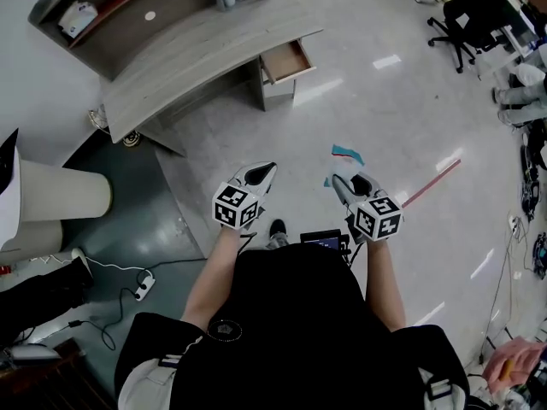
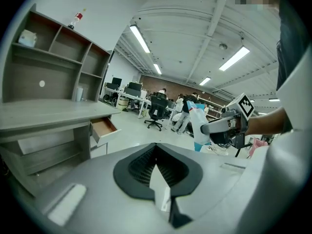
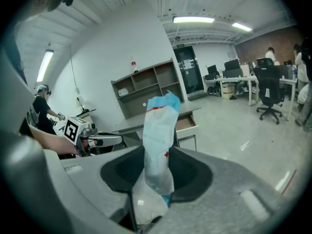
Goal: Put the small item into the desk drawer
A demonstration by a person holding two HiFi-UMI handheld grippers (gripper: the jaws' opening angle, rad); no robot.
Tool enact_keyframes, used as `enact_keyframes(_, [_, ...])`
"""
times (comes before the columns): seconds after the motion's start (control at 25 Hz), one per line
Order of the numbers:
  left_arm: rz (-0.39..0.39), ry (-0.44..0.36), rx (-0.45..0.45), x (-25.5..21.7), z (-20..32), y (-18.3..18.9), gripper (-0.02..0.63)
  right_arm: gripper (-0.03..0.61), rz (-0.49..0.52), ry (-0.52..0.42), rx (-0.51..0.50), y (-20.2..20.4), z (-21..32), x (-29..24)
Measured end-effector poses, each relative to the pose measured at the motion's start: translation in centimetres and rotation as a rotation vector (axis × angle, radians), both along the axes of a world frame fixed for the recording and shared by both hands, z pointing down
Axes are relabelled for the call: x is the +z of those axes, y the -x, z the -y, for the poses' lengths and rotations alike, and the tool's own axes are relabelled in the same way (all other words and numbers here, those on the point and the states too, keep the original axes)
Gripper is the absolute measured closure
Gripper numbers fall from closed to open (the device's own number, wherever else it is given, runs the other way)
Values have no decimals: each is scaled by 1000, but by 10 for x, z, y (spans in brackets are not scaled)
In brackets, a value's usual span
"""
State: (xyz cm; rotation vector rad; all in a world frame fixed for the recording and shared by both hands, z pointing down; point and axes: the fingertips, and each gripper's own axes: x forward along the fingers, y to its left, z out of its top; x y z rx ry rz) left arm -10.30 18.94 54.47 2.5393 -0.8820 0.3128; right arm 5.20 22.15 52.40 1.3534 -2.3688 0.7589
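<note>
The right gripper (image 3: 158, 156) is clamped on a small packet (image 3: 160, 128), a soft, crinkled pouch of pale blue and white film that is held upright between the jaws, its top standing clear above them. The left gripper (image 2: 156, 149) is seen with its ribbed black pads drawn together and nothing between them. Both tools are moulded in smooth grey plastic, and each carries a cube of black-and-white square markers (image 1: 235, 207).

Ahead, the desk drawer (image 1: 288, 61) is pulled open, its brown wooden inside exposed, well apart from the packet. It is set in a curved desk (image 1: 197, 62) of grey wood-grain board, backed by an open shelf unit (image 1: 102, 11) of the same finish. The floor (image 1: 385, 109) is glossy and pale, streaked with reflected light, and gives way to a darker patch (image 1: 145, 220) beside the desk.

A red cross printed on the pouch is shown only in the right gripper view. Ceiling strip lights and distant workstations with seated people are caught in the two gripper views. A red strip (image 1: 432, 182) on the floor and a white power strip (image 1: 144, 287) are seen only from the head.
</note>
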Motion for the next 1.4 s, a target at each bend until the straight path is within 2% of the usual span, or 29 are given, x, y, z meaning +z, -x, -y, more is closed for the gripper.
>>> enact_keyframes(0.28, [-6, 12, 33, 5, 27, 8, 614, 430, -4, 10, 40, 8, 21, 3])
enact_keyframes(0.6, [-9, 54, 55, 19, 39, -2, 614, 430, -4, 29, 52, 2, 38, 9])
enact_keyframes(1.4, [39, 58, -23, 15, 122, -70, 614, 430, 41, 31, -50, -62, 145, 14])
